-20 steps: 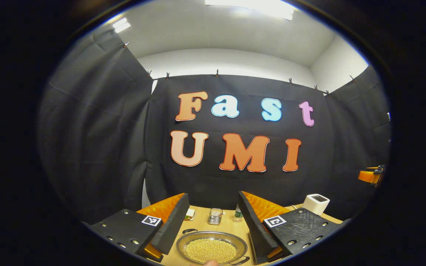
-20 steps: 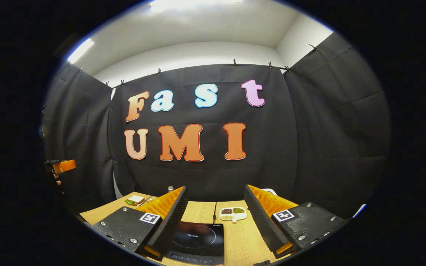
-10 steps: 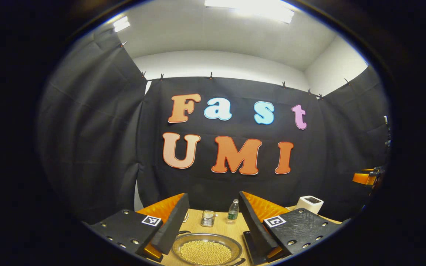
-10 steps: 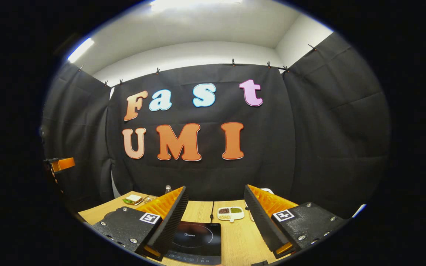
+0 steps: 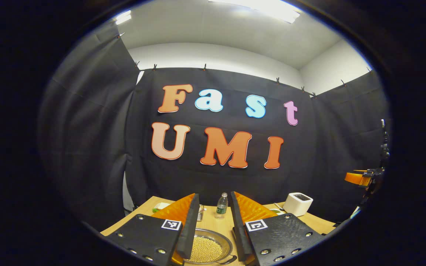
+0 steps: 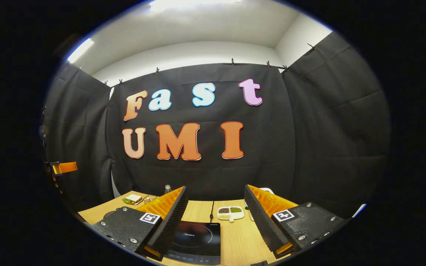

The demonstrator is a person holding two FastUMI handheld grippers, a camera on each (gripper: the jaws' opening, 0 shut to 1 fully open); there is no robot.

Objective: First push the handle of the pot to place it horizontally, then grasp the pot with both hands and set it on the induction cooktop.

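Pot (image 5: 207,250) of yellow grains, one, on the tabletop (image 5: 213,221), its rim partly hidden behind the left gripper (image 5: 213,221), whose fingers stand narrowly apart, gripping nothing. Right of the pot lies one induction cooktop (image 6: 196,236), cut off below, framed by the wide-open, empty right gripper (image 6: 215,214).

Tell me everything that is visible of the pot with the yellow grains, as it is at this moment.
The pot is a shallow, round pan of shiny grey metal, seen in the left gripper view. It sits flat on the light wooden table and holds a heap of small yellow grains. A thin dark loop handle shows at its near right rim. The left gripper hangs before it with fingers apart; they hide both sides of the pot, so contact cannot be judged.
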